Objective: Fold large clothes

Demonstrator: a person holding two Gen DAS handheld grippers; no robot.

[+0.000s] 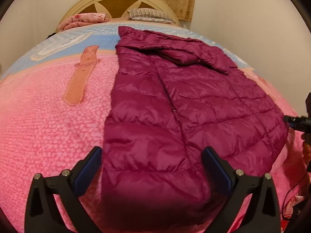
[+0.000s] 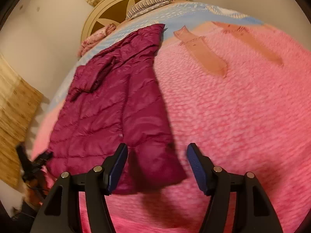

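A magenta quilted puffer jacket lies flat on a pink fleece blanket, collar toward the headboard, one sleeve folded across its chest. My left gripper hovers over the jacket's hem. Its jaws stand wide open, with the hem beneath the gap and nothing pinched. In the right wrist view the jacket lies at the left. My right gripper is open above the jacket's near corner, and the blue pads do not press on the fabric.
The blanket covers a bed with a cream headboard and pillows at the far end. A black device with a cable stands at the bed's edge beside the jacket's hem. Curtains hang by the wall.
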